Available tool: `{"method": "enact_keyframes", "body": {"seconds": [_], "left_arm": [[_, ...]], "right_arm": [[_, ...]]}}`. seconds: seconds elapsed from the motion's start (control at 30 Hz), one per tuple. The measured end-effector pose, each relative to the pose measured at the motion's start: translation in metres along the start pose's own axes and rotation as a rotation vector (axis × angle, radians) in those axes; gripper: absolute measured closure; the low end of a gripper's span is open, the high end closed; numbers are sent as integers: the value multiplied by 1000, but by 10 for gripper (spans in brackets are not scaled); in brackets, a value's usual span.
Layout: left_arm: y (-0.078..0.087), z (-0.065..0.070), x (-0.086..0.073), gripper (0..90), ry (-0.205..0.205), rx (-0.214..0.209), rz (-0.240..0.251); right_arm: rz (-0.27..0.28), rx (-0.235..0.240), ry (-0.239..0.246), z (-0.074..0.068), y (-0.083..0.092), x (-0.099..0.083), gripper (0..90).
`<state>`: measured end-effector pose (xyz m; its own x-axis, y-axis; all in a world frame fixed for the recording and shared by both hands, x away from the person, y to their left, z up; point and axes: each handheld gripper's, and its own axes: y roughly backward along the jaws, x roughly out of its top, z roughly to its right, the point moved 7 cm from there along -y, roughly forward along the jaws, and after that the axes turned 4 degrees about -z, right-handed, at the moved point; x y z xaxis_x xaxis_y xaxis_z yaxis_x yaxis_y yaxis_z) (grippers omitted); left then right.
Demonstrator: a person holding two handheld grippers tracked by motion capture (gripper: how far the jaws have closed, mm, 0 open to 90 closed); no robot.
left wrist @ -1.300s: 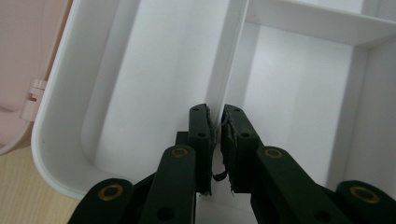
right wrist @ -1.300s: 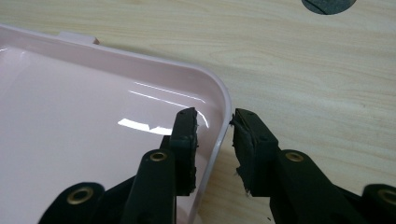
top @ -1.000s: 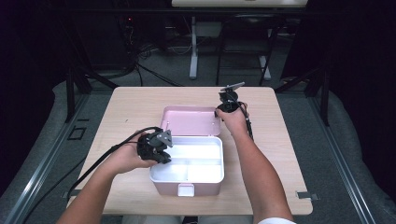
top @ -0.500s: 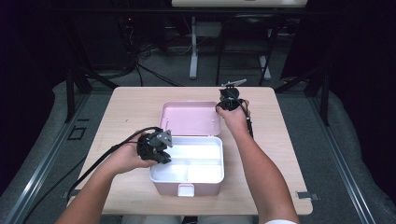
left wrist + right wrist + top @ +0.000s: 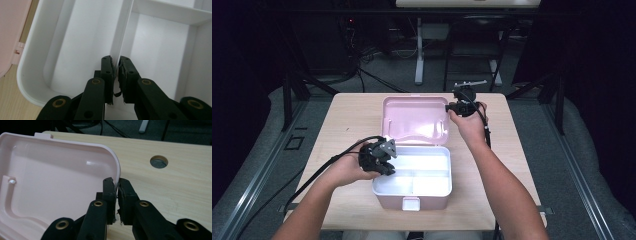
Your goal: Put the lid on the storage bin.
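A pink box (image 5: 412, 202) with a white divided tray (image 5: 432, 172) inside stands at the table's near middle. Its pink lid (image 5: 412, 120) is swung open at the back and tilts upward. My left gripper (image 5: 384, 167) is at the tray's left side. In the left gripper view it (image 5: 115, 61) is shut on the tray's white divider wall (image 5: 123, 30). My right gripper (image 5: 451, 107) is at the lid's right corner. Its jaws (image 5: 116, 182) have just been closing and now pinch the rim of the lid (image 5: 57, 180).
The wooden table (image 5: 352, 115) has a round cable hole (image 5: 158, 161) to the right of the lid. Black cables trail from both grippers. Behind the table stand a white desk leg (image 5: 418, 50) and dark frames.
My right gripper has risen with the lid's right corner, so the lid stands more upright than before. The left gripper and the box have not moved.
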<state>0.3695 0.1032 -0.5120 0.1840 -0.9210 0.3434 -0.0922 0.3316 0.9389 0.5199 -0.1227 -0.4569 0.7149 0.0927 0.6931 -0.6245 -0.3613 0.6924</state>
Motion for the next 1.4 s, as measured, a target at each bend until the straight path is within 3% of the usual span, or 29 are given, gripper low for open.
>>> {"method": "enact_keyframes", "body": {"seconds": [0.13,0.23,0.27,0.33,0.77,0.87,1.13,1.3,1.4], "left_arm": [[0,0,0,823,-2,-1,3],[0,0,0,823,-2,1,5],[0,0,-1,822,1,3,11],[0,0,-1,822,2,2,12],[0,1,-1,815,4,21,27],[1,1,-2,813,0,29,26],[1,1,-1,775,-3,47,35],[8,1,1,741,21,42,85],[19,-5,0,699,48,70,122]], "right_arm": [[58,-3,50,-6,16,0,854],[84,12,46,-8,23,-2,858],[120,40,43,-10,33,-5,863],[151,51,50,-12,41,-9,866],[329,61,133,-27,75,-31,870],[360,41,157,-31,80,-36,869],[371,34,165,-32,82,-38,869],[365,40,165,-31,81,-37,868],[361,40,165,-31,81,-37,868]]}}
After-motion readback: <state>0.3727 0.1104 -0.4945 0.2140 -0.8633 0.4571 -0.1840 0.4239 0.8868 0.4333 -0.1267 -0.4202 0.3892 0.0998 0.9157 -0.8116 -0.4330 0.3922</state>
